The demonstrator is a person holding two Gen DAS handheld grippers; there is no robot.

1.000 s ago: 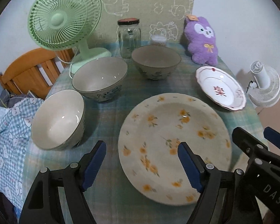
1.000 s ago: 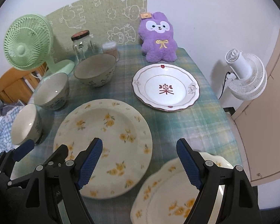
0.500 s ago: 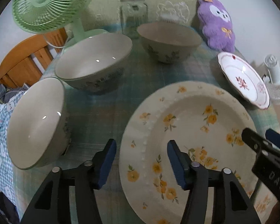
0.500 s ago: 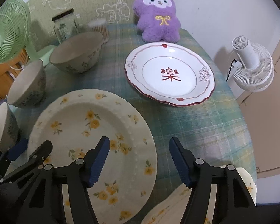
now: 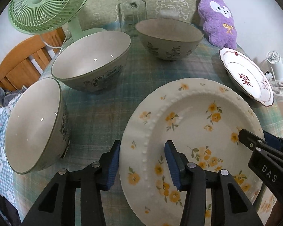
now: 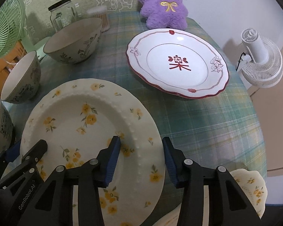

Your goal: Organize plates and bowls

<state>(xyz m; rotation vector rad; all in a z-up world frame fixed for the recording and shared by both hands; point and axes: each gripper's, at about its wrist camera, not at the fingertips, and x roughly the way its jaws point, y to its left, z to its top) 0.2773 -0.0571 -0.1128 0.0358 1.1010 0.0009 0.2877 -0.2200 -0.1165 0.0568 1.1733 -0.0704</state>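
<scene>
Blue rubber pads on the left tool (image 5: 142,162) straddle the 9 o'clock rim of the yellow-flowered plate (image 5: 194,113): one pad outside the edge, one over the beaded inner ring. Its jaws are closing with the rim between them, and a gap still shows at the inner pad, so there is no grip yet. The right tool (image 6: 141,161) mirrors this at the plate's 3 o'clock rim, jaws likewise closing around the edge, not visibly pinching.

The plate lies flat on the green plaid surface (image 6: 207,120), nearest the camera. At its 9 o'clock stand two grey-green bowls, the near bowl (image 5: 35,126) just beside it and the middle bowl (image 5: 92,62) farther back; a leaf-patterned bowl (image 5: 169,37) sits at 12 o'clock. The red-trimmed plate (image 6: 177,62) lies at about 1 o'clock, and a second floral plate (image 6: 251,190) peeks in at 4 o'clock.

The risks, as I judge them: glazed ceramic is slick, so a shallow pinch on a sloped rim could slip once lifted. If one side seats before the other, the plate may tilt or skate towards the near bowl. A lift with uneven heights could drop it onto the neighbouring floral plate.
</scene>
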